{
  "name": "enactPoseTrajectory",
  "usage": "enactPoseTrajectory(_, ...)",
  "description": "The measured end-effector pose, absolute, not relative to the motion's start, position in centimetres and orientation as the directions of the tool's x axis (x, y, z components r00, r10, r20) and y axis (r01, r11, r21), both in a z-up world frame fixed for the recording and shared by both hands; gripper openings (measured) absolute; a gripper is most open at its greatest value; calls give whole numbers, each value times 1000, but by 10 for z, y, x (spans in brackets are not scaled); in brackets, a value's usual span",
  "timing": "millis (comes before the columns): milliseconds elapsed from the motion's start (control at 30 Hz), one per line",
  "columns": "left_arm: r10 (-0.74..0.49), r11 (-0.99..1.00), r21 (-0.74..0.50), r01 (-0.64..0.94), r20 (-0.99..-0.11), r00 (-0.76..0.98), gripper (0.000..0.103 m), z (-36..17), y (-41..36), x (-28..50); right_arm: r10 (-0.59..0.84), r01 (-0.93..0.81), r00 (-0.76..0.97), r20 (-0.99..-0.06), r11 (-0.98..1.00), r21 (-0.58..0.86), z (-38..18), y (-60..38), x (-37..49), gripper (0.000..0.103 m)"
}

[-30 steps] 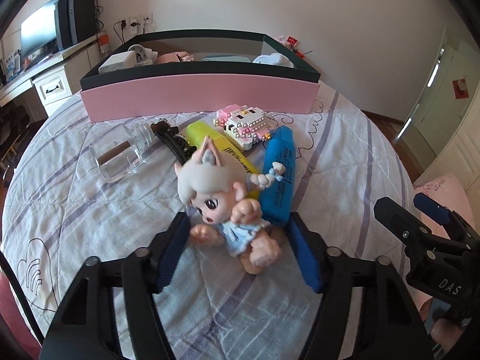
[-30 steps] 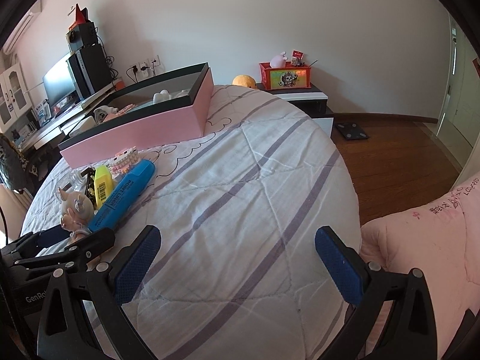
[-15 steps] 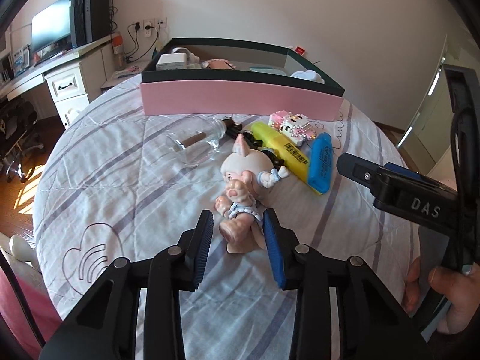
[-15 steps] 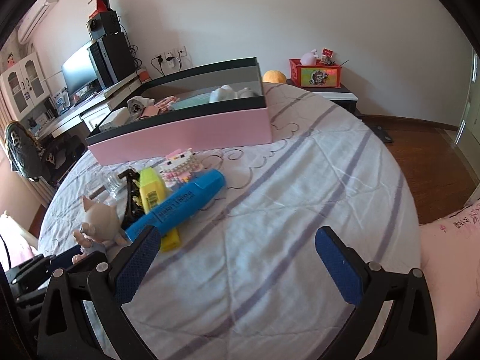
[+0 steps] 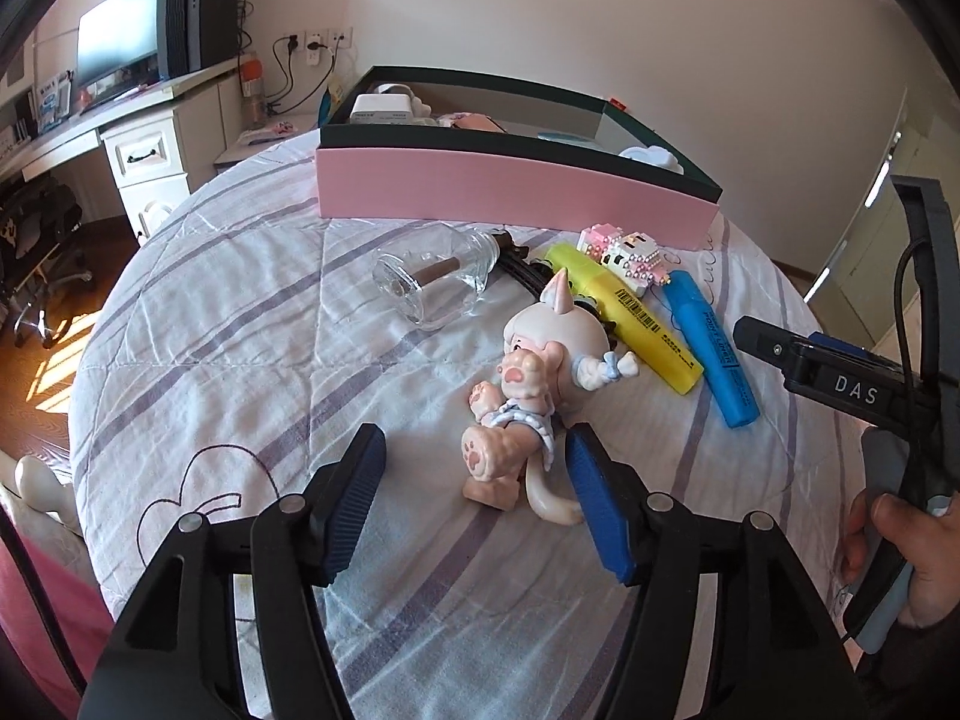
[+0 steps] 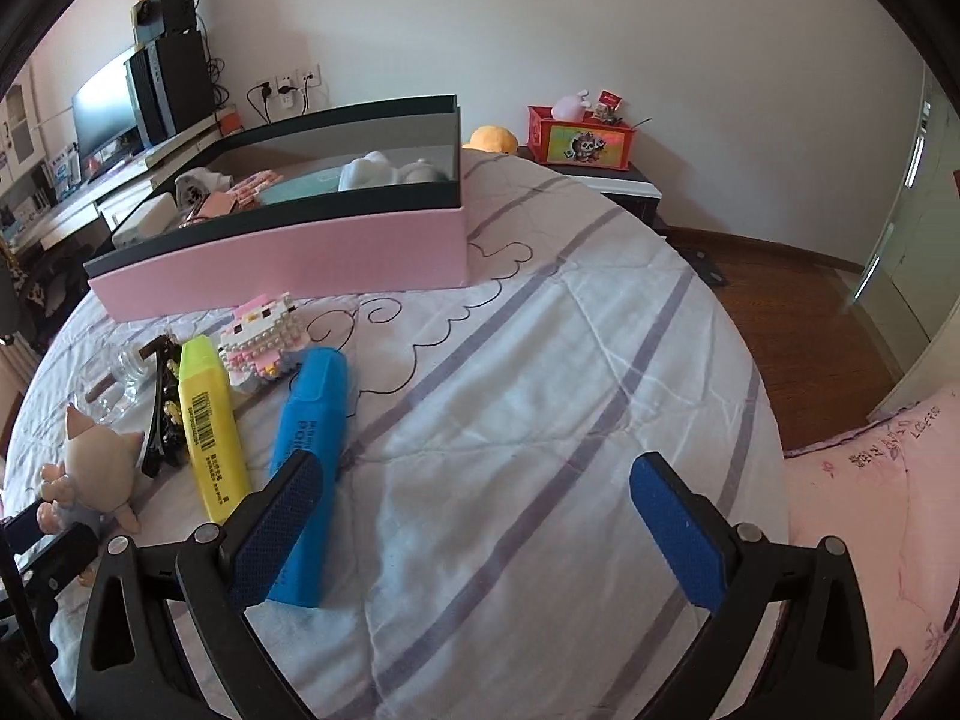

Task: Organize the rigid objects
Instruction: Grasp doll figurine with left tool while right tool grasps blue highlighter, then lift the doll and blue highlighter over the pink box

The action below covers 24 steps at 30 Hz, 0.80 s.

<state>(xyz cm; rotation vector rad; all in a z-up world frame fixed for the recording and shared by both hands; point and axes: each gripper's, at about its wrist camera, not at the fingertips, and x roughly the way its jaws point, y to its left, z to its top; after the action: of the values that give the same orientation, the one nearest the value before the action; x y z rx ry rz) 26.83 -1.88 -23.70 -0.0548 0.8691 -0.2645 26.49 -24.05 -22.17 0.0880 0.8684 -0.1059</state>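
A pale doll (image 5: 528, 396) with a pink ear lies on the bed, feet toward my left gripper (image 5: 474, 504). Its jaws are opening; the doll's legs and tail sit between them, close to the right pad (image 5: 594, 504), and neither pad presses on it. Beyond the doll lie a yellow highlighter (image 5: 630, 318), a blue highlighter (image 5: 714, 348), a pink-and-white block figure (image 5: 630, 252), a black hair clip (image 5: 522, 270) and a glass bottle (image 5: 432, 282). My right gripper (image 6: 480, 534) is open wide and holds nothing, with its left finger over the blue highlighter (image 6: 306, 438).
A long pink box (image 5: 516, 192) with a dark rim stands at the back of the bed and holds several items. A hand (image 5: 888, 540) holds the right gripper at the right edge. A desk with a monitor (image 5: 120, 42) is on the left, wood floor (image 6: 810, 312) on the right.
The left jaws narrowed at the doll's legs, then widened again. The doll went from sitting up facing me to lying with its feet toward me. The right gripper swung left to the highlighters.
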Motion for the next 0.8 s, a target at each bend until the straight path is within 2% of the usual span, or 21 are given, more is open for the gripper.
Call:
enactPoseTrajectory(233, -212, 962, -50, 269, -758, 617, 64, -241, -45, 277, 32, -6, 630, -776, 999, 37, -225, -217, 281, 92)
enactPoseTrajectory(267, -206, 962, -42, 268, -759, 617, 62, -241, -47, 279, 36, -21, 621, -783, 999, 28, -227, -213, 283, 89)
enactPoseTrajectory(300, -201, 963, -37, 268, -758, 620, 56, -241, -47, 281, 38, -38, 613, -789, 999, 19, -228, -208, 285, 84)
enactPoseTrajectory(333, -210, 960, -40, 276, -756, 620, 48, -240, -47, 281, 29, -53, 599, -800, 999, -3, -232, -204, 287, 75)
enactPoseTrajectory(400, -212, 958, -35, 283, -752, 624, 47, -240, -48, 282, 24, -74, 604, -797, 997, -27, -233, -202, 286, 66)
enactPoseTrajectory(467, -218, 958, -41, 282, -745, 631, 47, -239, -46, 279, 35, -95, 611, -791, 995, -29, -232, -202, 285, 41)
enactPoseTrajectory(533, -232, 959, -63, 277, -737, 634, 47, -238, -42, 278, 44, -115, 617, -786, 993, -35, -230, -201, 280, 27)
enactPoseTrajectory(633, -251, 958, -91, 272, -728, 638, 47, -235, -35, 273, 89, -137, 623, -777, 991, 3, -229, -206, 274, 27)
enactPoseTrajectory(800, -271, 957, -130, 258, -712, 648, 46, -229, -30, 260, 234, -148, 644, -728, 972, 181, -223, -222, 258, 27)
